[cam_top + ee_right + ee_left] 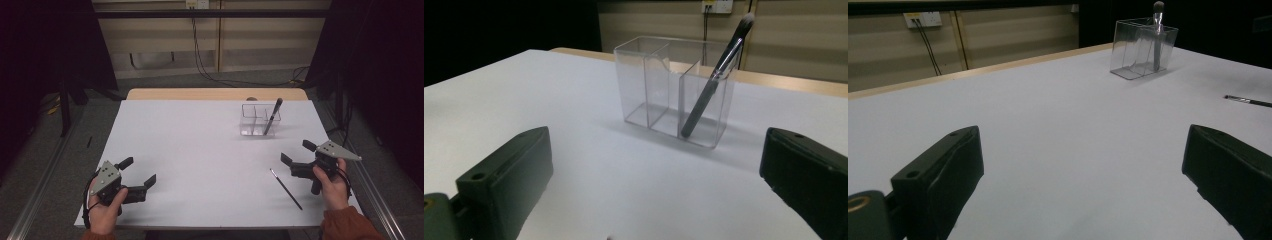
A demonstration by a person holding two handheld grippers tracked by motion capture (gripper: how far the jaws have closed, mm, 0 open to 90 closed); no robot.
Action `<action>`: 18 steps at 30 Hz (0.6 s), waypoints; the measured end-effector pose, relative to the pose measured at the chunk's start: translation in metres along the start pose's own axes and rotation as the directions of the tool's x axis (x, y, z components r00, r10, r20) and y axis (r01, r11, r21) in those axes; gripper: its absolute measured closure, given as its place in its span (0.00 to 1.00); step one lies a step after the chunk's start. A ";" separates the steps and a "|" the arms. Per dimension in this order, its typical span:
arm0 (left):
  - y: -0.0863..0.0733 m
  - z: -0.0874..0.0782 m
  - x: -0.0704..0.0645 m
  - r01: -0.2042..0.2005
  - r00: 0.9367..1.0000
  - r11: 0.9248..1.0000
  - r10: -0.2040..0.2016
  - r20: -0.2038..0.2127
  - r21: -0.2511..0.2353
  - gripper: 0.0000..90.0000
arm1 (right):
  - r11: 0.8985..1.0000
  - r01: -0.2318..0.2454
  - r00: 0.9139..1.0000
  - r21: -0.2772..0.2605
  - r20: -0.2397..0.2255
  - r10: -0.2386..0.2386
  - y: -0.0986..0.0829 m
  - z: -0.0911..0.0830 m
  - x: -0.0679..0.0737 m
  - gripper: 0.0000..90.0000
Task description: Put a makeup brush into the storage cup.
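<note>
Two grippers, jaws apart and empty: the thin brush [286, 188] lies on the table [200, 150] just beside the right gripper [295, 152]; left gripper [138, 171] well apart.

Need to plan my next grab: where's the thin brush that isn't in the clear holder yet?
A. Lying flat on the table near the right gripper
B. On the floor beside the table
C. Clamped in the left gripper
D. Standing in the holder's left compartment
A: the thin brush lies flat on the white table just inboard of the right gripper, whose jaws stand open and empty.
</note>
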State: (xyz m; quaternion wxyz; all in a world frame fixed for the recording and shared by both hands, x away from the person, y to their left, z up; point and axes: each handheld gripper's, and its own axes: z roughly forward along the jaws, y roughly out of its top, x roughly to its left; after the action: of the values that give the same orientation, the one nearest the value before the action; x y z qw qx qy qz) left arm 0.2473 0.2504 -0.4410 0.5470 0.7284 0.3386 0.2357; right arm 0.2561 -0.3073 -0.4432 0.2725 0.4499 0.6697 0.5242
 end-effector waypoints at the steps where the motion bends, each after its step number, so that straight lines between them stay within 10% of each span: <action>1: 0.000 -0.001 0.000 0.001 1.000 1.000 -0.001 -0.002 -0.002 0.04 | 1.000 0.002 1.000 0.005 -0.002 -0.002 -0.002 -0.002 0.001 0.00; 18: -0.002 -0.007 -0.001 0.002 1.000 1.000 -0.002 0.003 -0.004 0.03 | 1.000 0.014 1.000 -0.001 -0.012 -0.014 -0.015 -0.023 0.010 0.00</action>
State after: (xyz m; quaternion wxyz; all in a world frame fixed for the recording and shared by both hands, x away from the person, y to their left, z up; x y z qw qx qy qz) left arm 0.2409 0.2540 -0.4410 0.5493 0.7272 0.3382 0.2347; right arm 0.2275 -0.3096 -0.4495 0.2723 0.4420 0.6743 0.5252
